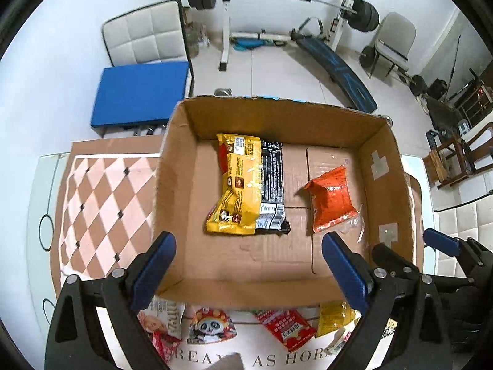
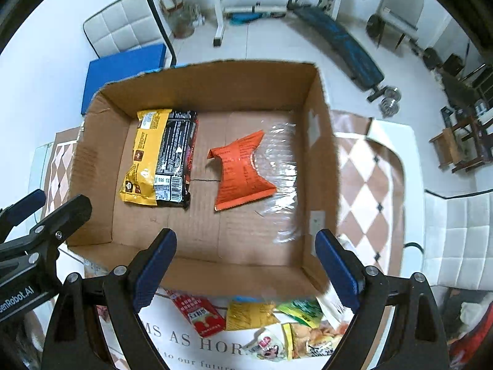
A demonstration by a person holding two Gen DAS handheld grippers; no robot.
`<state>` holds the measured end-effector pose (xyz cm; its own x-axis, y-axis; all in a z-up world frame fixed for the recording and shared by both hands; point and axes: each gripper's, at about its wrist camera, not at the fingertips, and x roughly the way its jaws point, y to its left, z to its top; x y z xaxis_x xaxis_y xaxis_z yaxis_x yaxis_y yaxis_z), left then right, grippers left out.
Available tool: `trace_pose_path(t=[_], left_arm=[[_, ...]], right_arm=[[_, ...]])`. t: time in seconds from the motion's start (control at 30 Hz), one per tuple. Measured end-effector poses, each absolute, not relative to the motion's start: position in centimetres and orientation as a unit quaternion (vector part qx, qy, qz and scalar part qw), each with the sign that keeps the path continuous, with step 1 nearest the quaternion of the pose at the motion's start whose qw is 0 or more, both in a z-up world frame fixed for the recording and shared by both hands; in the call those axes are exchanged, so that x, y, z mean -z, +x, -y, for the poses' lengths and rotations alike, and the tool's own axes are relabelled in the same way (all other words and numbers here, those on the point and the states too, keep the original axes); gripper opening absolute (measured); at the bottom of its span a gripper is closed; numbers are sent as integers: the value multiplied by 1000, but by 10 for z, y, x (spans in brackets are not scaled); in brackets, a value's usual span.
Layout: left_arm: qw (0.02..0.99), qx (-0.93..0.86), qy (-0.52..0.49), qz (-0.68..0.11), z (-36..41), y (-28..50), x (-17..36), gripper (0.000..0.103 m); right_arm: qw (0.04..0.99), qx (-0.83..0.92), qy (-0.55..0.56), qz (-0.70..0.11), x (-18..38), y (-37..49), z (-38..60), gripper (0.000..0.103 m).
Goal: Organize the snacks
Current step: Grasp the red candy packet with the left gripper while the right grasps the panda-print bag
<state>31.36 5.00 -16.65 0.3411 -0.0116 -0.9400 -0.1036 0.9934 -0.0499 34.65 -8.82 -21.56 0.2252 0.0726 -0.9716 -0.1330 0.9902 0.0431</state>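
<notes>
1. Two grippers hang over the box [image 1: 172, 141], both spread wide with nothing between their fingers: the left gripper [image 1: 249, 246] and the right gripper [image 2: 246, 243].
2. Three snacks already lie on the box floor: a yellow pack [image 1: 238, 185] overlapping a black pack [image 1: 272, 182], and an orange pack [image 1: 331, 200] apart to their right, near a clear wrapper [image 2: 280, 166].
3. Loose snacks wait on the worktop [image 2: 366, 185] just in front of the box's near wall, among them a red pack [image 2: 200, 311] and a panda pack [image 1: 211, 328].
4. The step in hand looks like fetching the next snack. Best to drop onto a single pack, pinch it across its narrow width, lift it clear of the near wall (the cardboard stands tall), and set it on bare floor beside the orange pack.
5. Only the right view shows the green pack [image 2: 300, 308] and the cluttered heap at the right; only the left view shows the panda pack.
</notes>
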Motion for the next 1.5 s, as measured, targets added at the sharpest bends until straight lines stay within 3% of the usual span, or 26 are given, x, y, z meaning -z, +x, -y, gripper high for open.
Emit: trace_pose_path(t=[0.37,0.67,1.13,1.5], left_arm=[[849,-39,-52,-524,-56,246,124,97],[845,-46,-76,-527,-75,216,122,97],[760,-123,-137,-623,-180,160,230,97],[716,-157,-142,-665,-235,145,294,97]], right_arm=[[821,-66,-20,-567,161,281,102,94],[815,-93,24,-572,151,247,103,94],[705,-132,60,-694,279,233,42,94],[671,-125,101,-724,364,251,-46,93]])
